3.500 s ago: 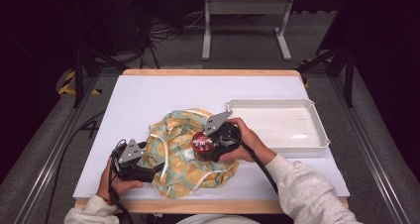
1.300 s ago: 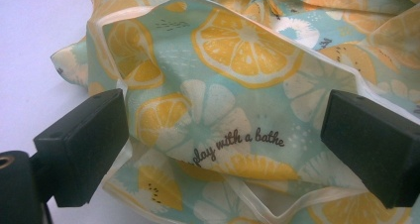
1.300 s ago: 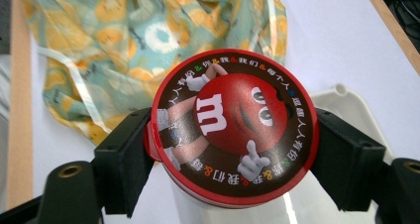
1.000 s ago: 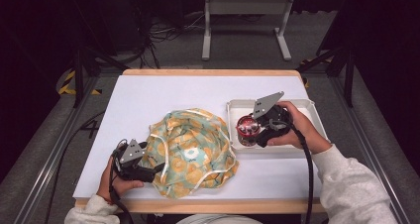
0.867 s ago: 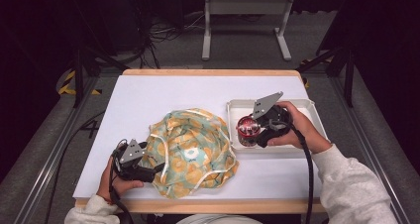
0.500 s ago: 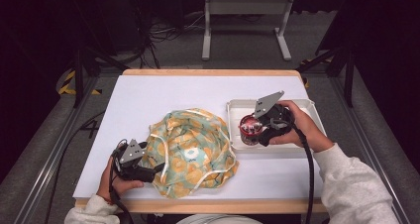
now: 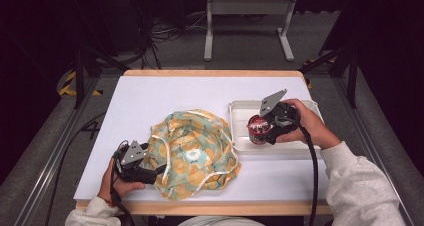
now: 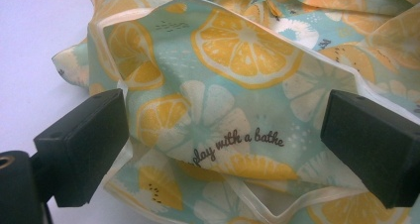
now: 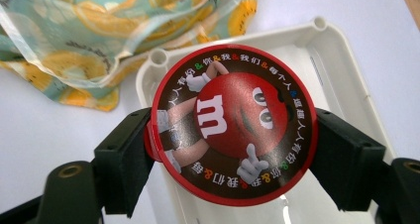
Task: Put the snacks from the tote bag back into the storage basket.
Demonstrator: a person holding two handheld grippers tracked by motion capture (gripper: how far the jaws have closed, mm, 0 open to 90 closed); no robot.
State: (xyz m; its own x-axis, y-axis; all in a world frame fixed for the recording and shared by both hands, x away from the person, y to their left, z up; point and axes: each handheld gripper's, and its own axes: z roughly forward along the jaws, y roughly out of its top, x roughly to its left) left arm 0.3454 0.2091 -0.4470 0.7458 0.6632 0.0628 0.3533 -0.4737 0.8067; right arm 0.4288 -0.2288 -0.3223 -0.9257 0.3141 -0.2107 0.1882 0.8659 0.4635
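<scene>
While the right tongs (image 7: 261, 128) clench a round red candy tin (image 9: 233, 122) low over the white tray (image 7: 240, 146) — lid up, tray directly beneath — the left tongs (image 7: 150, 168), released, straddle the citrus-print cloth bag (image 7: 195, 153) on the table (image 7: 150, 101).

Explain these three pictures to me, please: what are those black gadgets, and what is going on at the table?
No robot here: a person holds a two-jawed tool in each hand. The high view looks down on a white table; the other two views come from cameras riding on each tool. The left hand-held gripper rests, jaws apart, at the edge of a lemon-print fabric bag printed "play with a bathe". The right hand-held gripper grips a red round M&M's tin over a white plastic tray right of the bag.
</scene>
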